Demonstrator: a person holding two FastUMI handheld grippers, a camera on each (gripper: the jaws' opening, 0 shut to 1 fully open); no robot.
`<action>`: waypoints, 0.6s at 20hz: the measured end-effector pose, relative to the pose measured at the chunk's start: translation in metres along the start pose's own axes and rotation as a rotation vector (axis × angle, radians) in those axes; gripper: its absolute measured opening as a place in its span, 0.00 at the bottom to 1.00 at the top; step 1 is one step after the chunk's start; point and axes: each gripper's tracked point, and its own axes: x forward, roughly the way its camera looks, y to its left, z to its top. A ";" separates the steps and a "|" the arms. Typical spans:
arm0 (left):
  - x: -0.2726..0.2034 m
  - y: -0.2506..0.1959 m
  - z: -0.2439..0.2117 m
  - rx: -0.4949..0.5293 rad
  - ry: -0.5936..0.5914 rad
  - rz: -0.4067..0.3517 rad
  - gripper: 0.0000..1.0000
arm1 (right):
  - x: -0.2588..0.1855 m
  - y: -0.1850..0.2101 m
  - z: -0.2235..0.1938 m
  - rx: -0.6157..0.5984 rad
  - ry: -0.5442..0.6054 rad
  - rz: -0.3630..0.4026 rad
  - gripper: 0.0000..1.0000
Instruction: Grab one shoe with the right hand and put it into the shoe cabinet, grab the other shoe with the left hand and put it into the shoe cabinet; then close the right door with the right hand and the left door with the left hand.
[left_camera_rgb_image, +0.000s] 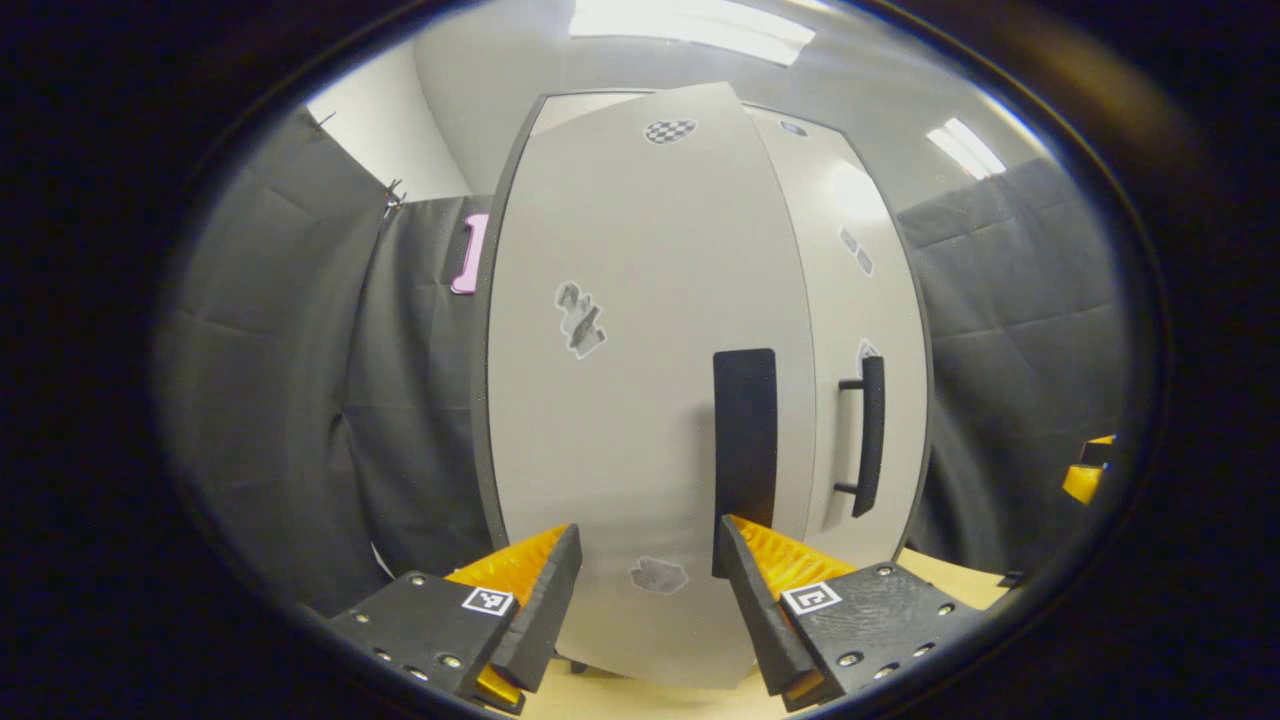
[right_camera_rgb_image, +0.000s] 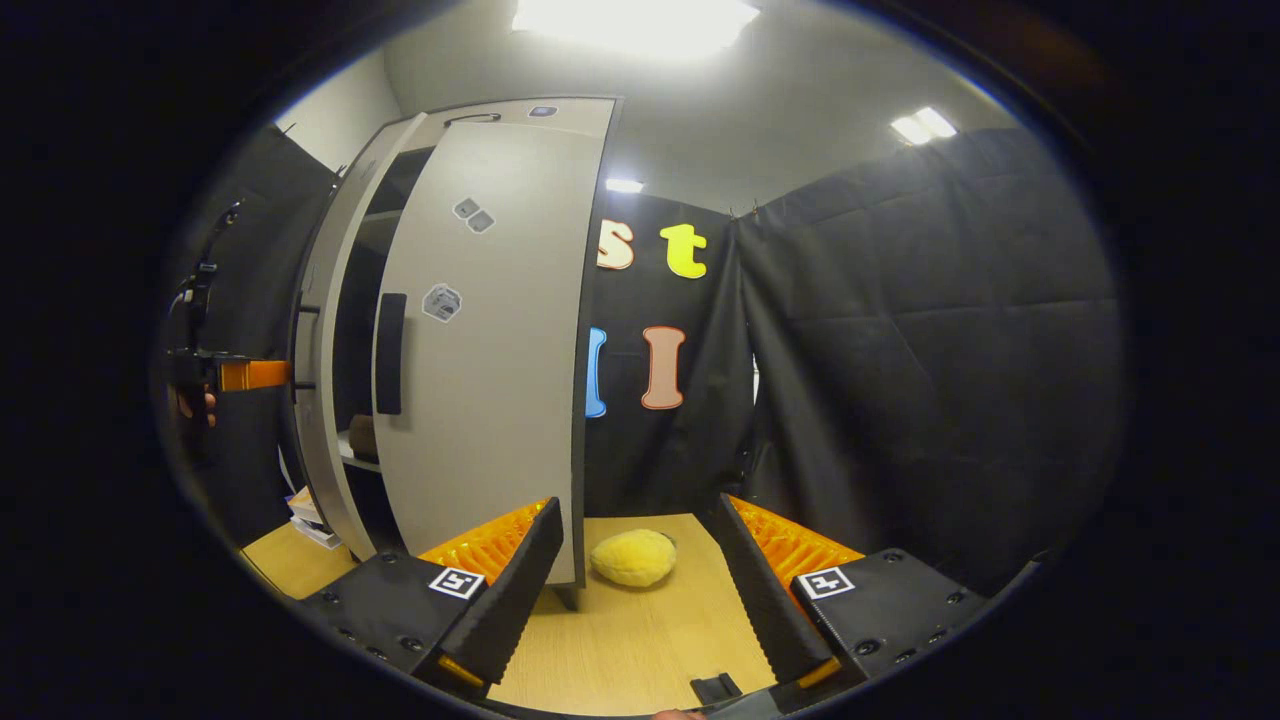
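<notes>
We hold the left gripper with its fingers spread wide and nothing between them. Straight ahead of it stands the left door of the shoe cabinet, its flat black handle just above the right finger; whether that finger touches the handle we cannot tell. Beyond, to the right, the right door shows its bar handle.

In the right gripper view our right gripper is likewise spread, gripping nothing, level over the wooden table. Between its fingers, farther ahead, a yellow plush object lies on the table, apart from both. To the left of the fingers the near cabinet door stands ajar; through the gap we see a brownish thing on a shelf, too dim to name as a shoe. Far left, a hand holds the other gripper up beside the cabinet.
</notes>
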 end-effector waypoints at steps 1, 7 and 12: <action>-0.005 0.001 0.002 0.005 -0.003 0.004 0.81 | -0.001 0.003 0.003 0.004 -0.008 0.010 0.98; -0.061 0.019 0.010 0.041 -0.029 0.049 0.88 | -0.013 0.018 0.020 0.014 -0.058 0.076 0.97; -0.111 0.037 0.000 0.028 -0.013 0.098 0.88 | -0.028 0.024 0.024 0.030 -0.073 0.118 0.98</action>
